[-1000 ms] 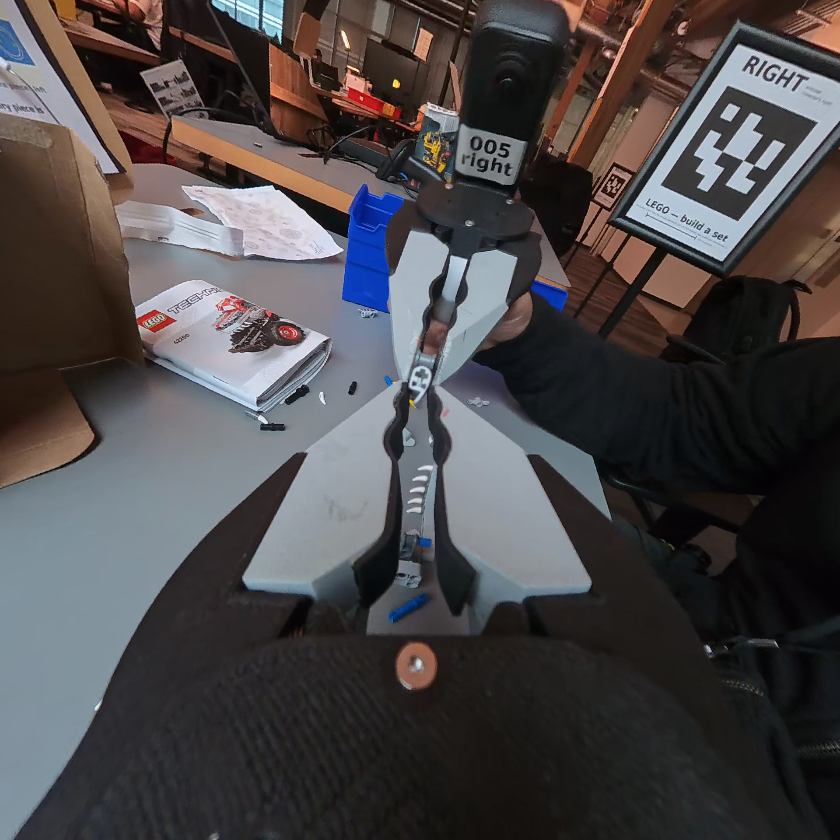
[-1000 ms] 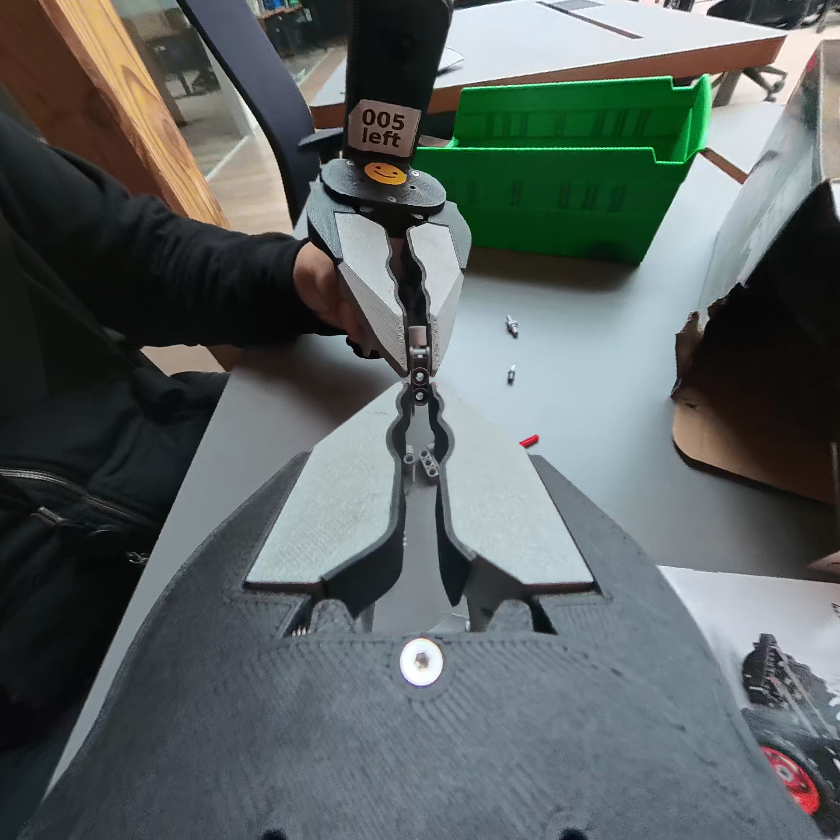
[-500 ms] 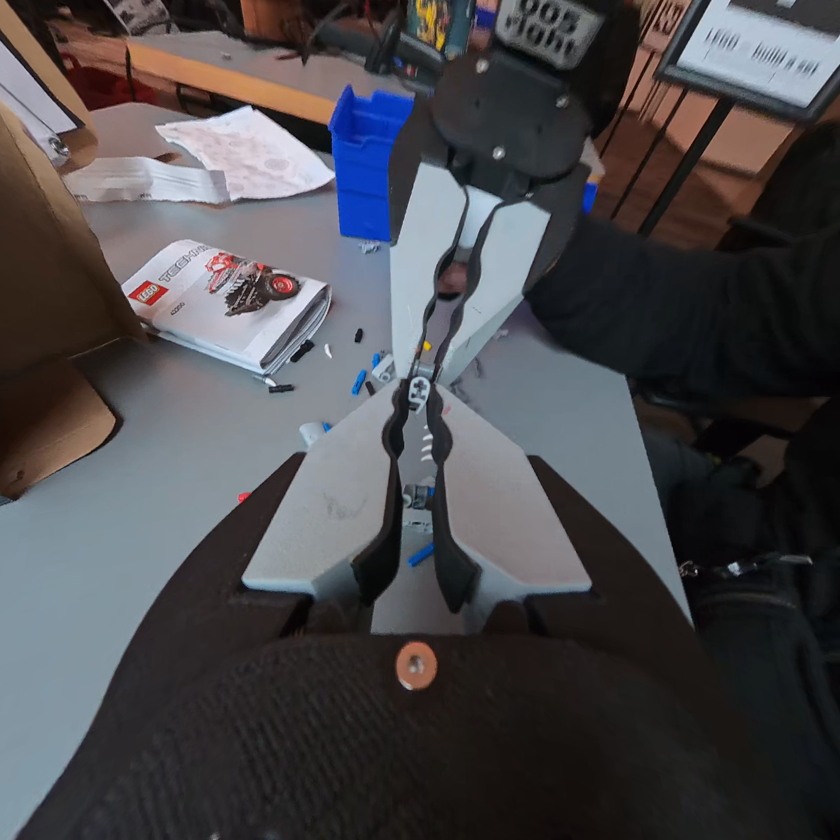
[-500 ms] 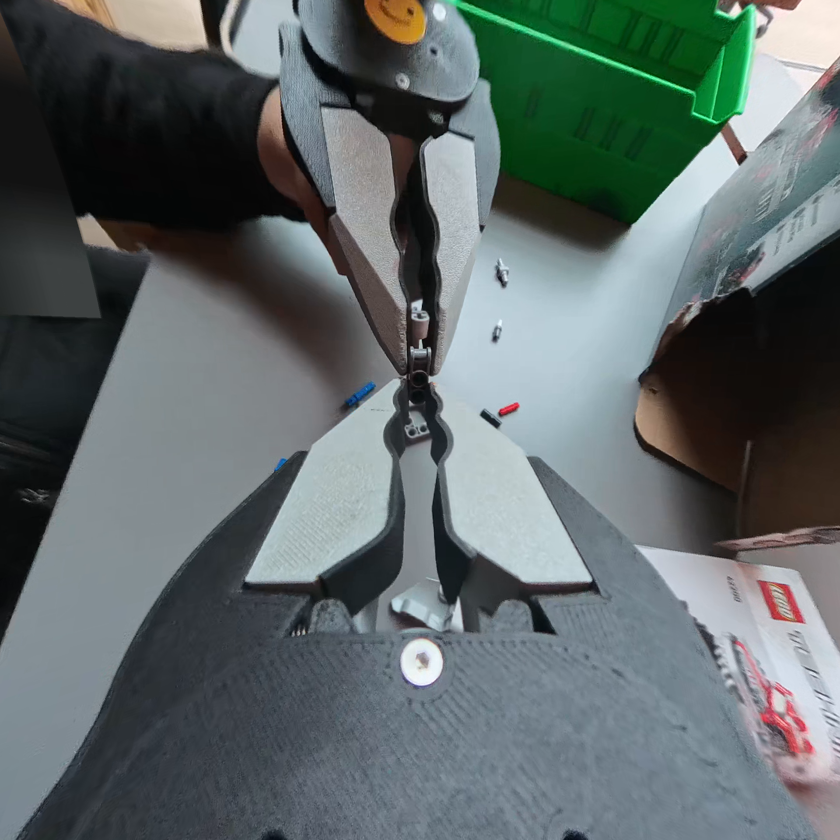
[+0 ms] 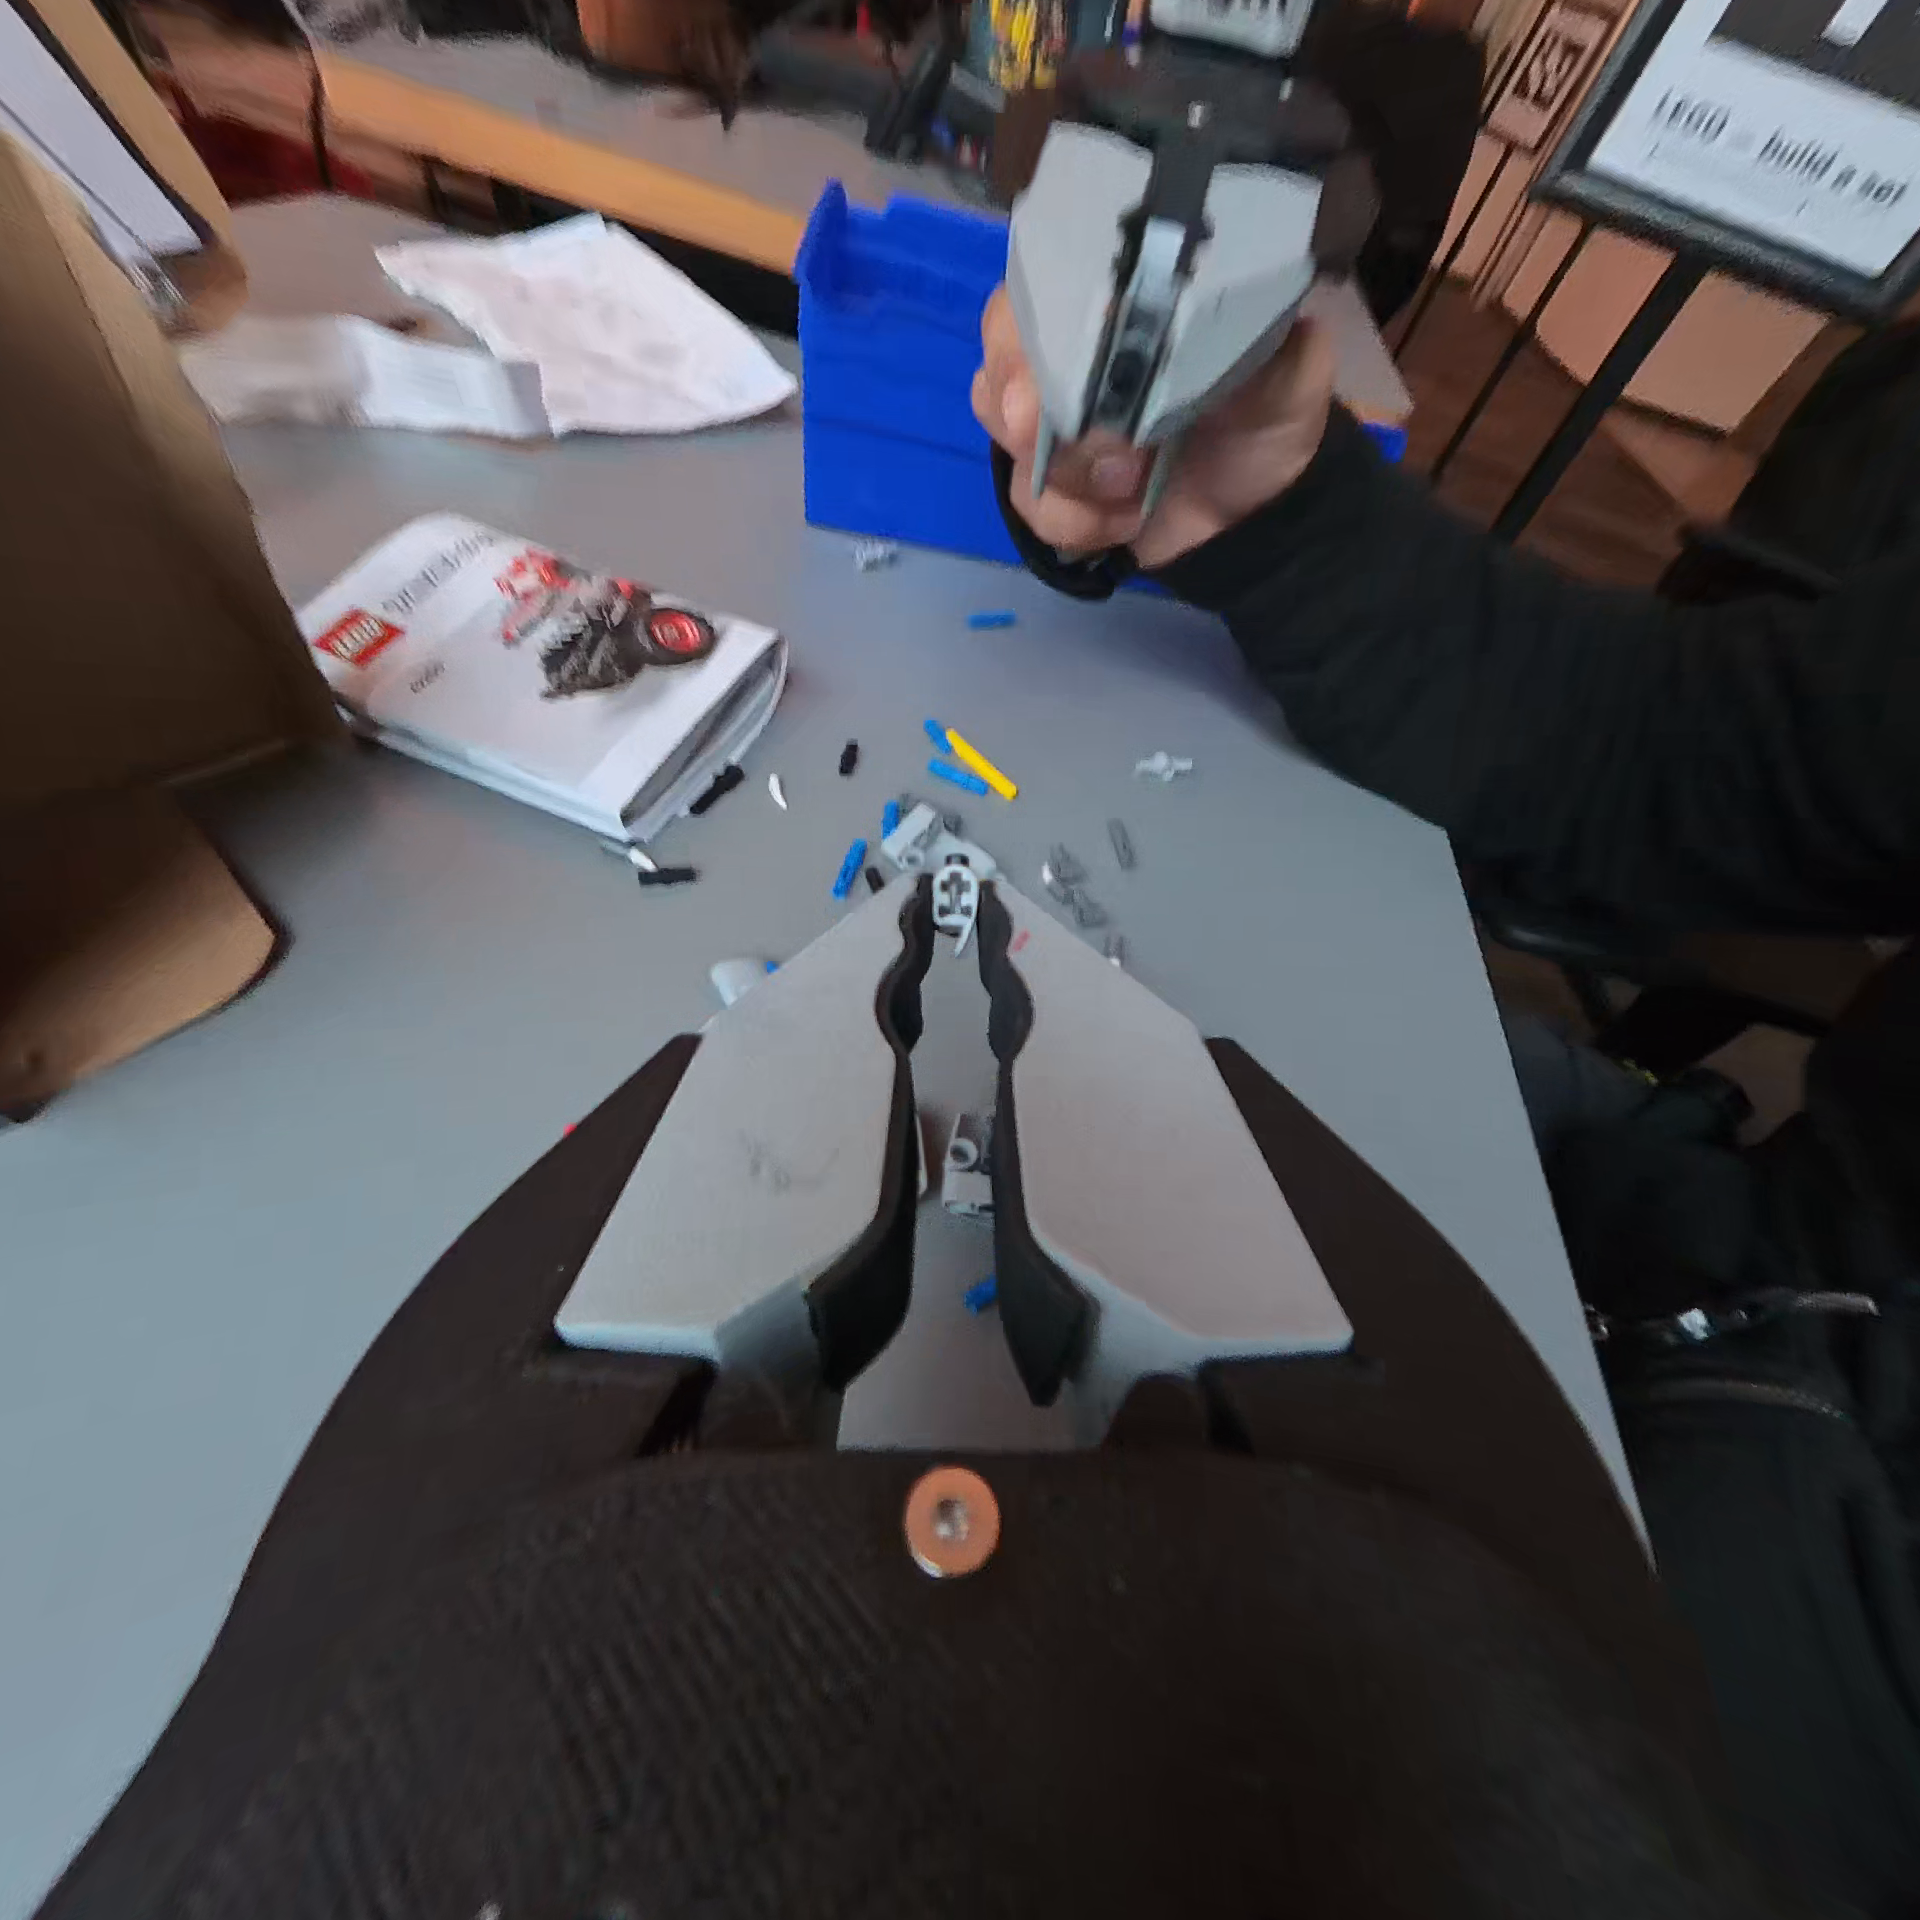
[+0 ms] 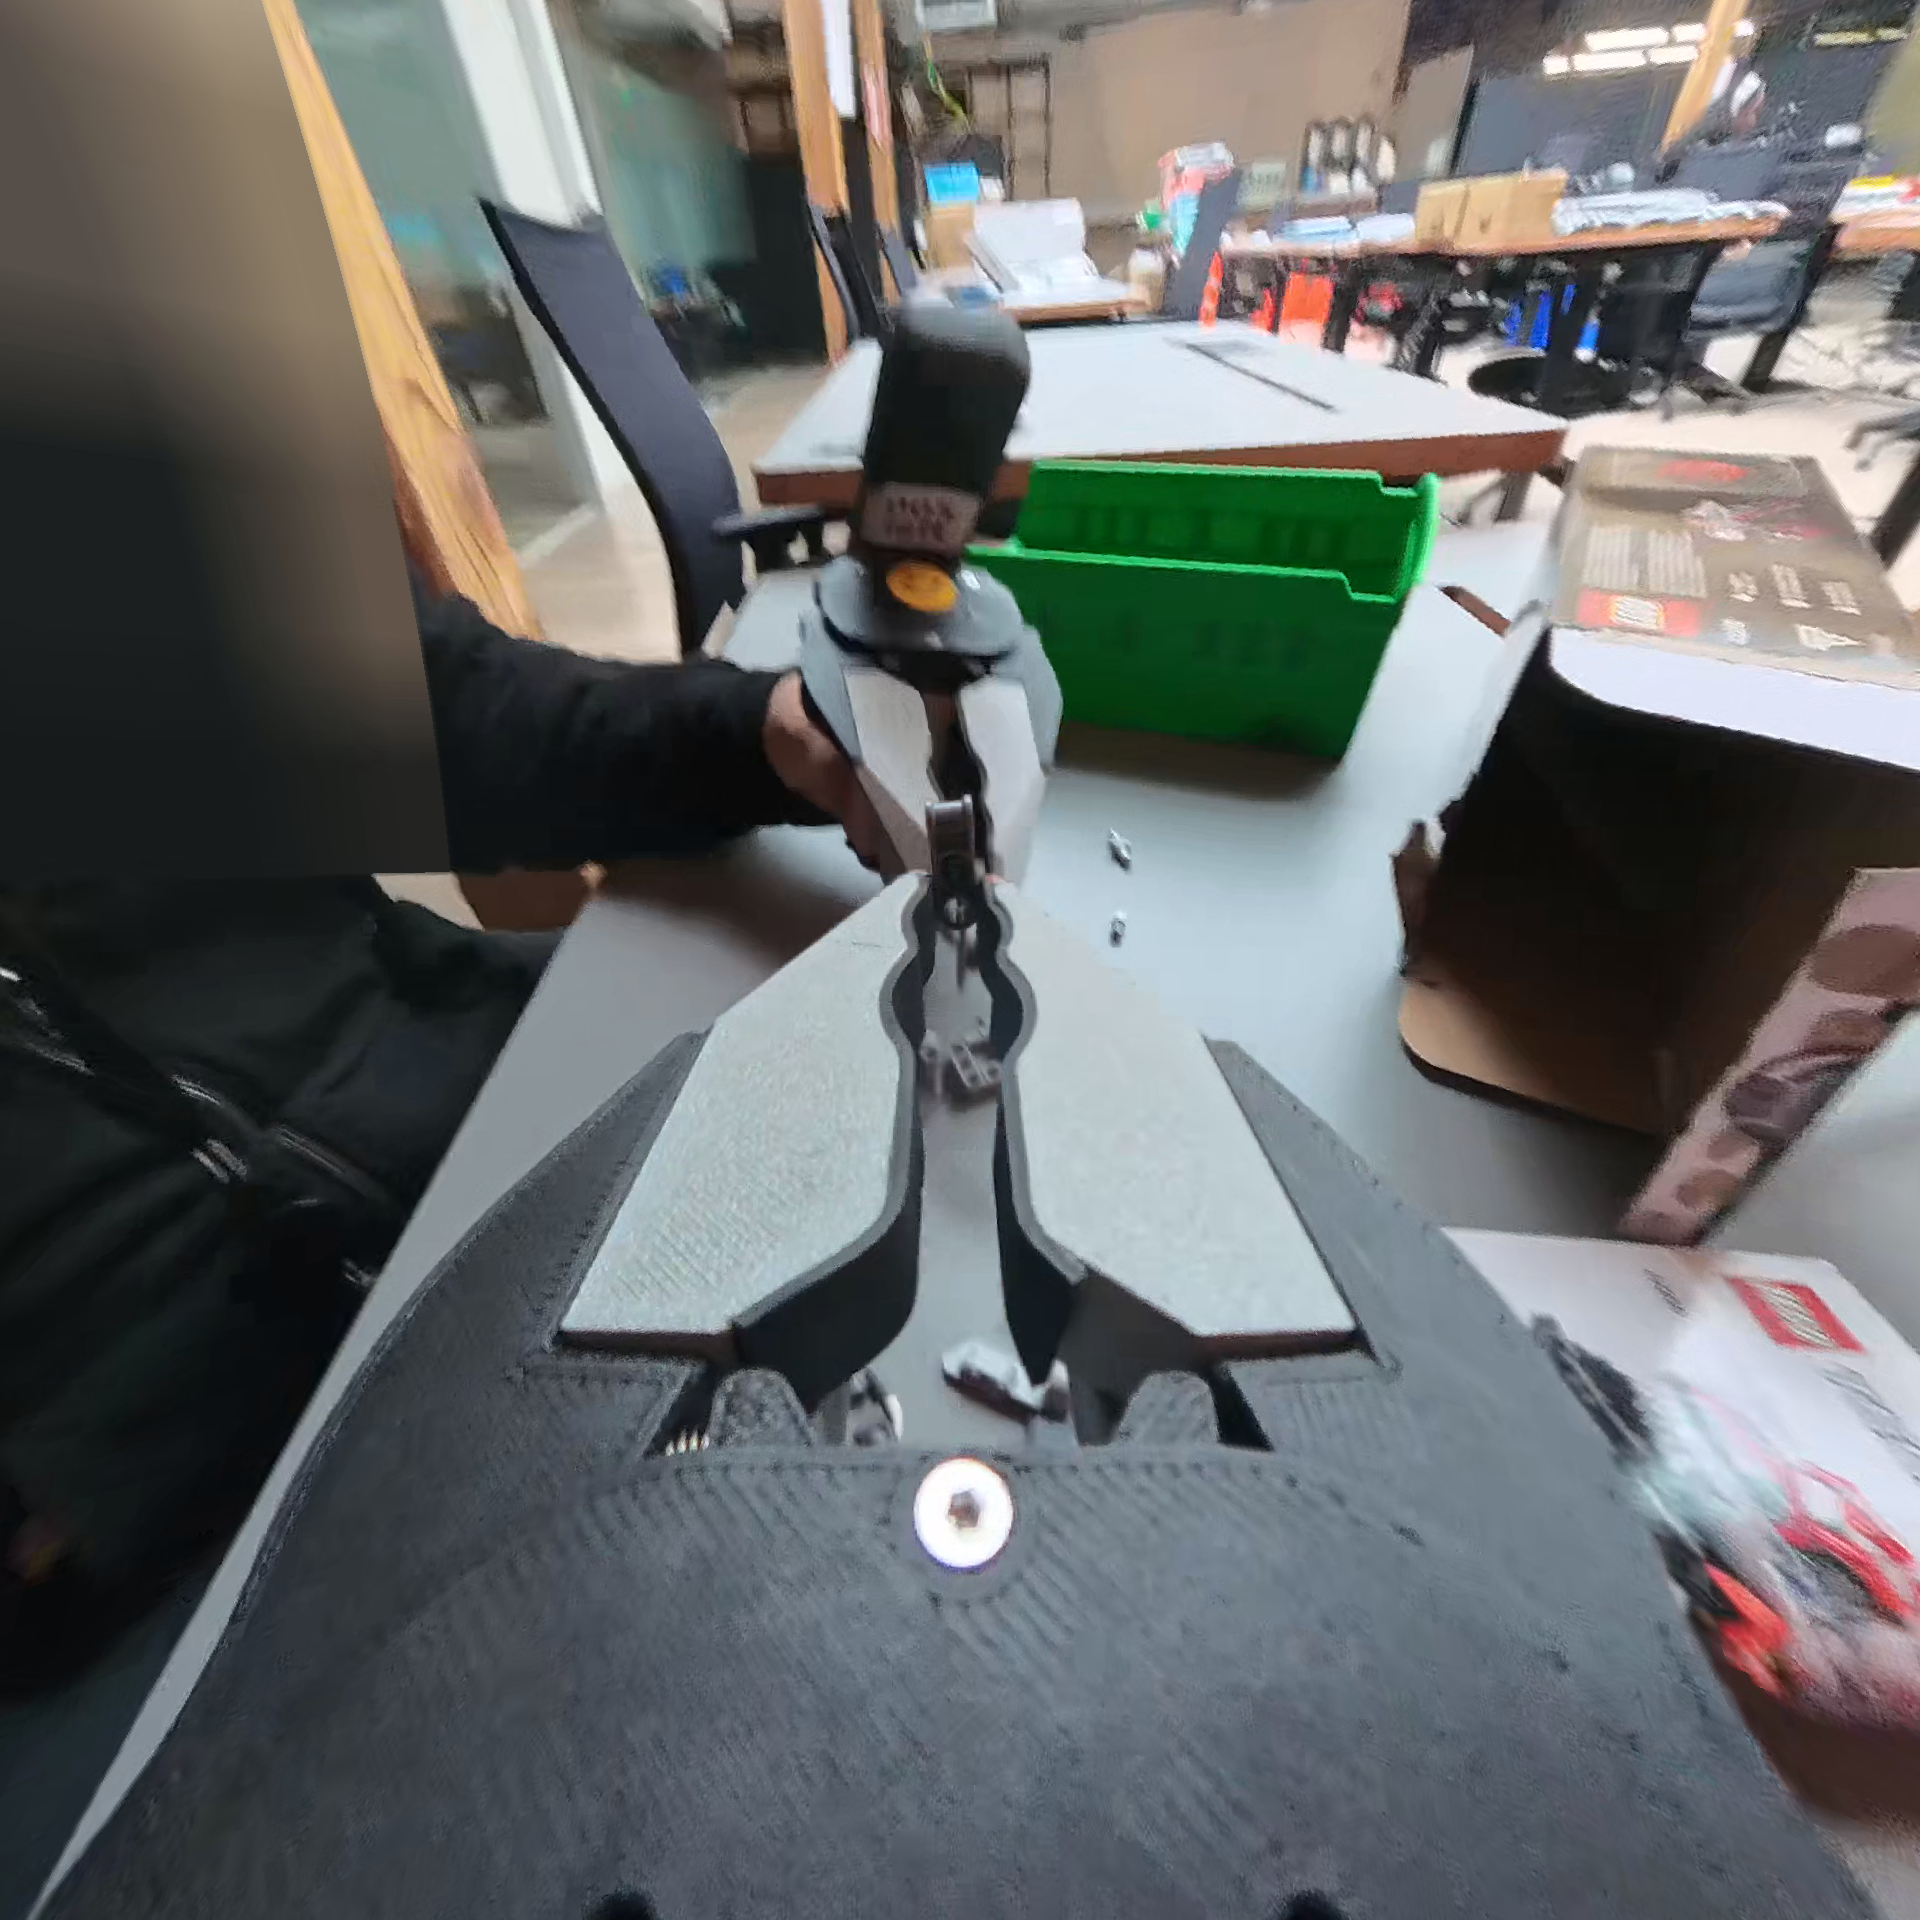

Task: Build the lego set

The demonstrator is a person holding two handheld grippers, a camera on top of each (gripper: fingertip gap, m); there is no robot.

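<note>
My left gripper [image 5: 954, 914] is shut on a small light grey lego piece [image 5: 954, 894] with a cross hole, held above the grey table [image 5: 416, 1039]. My right gripper [image 6: 954, 909] is shut on a dark grey lego piece [image 6: 952, 852] that sticks out past its tips. In the left wrist view the right gripper [image 5: 1096, 457] is raised up and away at the back right, blurred, apart from my left one. In the right wrist view the left gripper [image 6: 948, 800] stands behind the dark grey piece.
Several loose lego parts [image 5: 956, 774] lie on the table under the left gripper. An instruction booklet [image 5: 540, 665], a blue bin [image 5: 894, 374] and a cardboard box [image 5: 104, 520] stand beyond. A green bin [image 6: 1195, 623] and the set's box [image 6: 1714, 582] stand behind the left gripper. Across from one pair of fingers to the other is roughly 9 centimeters.
The two grippers were tip to tip with their pieces touching. The right gripper has since pulled up and away from the left, and both views are blurred by motion.
</note>
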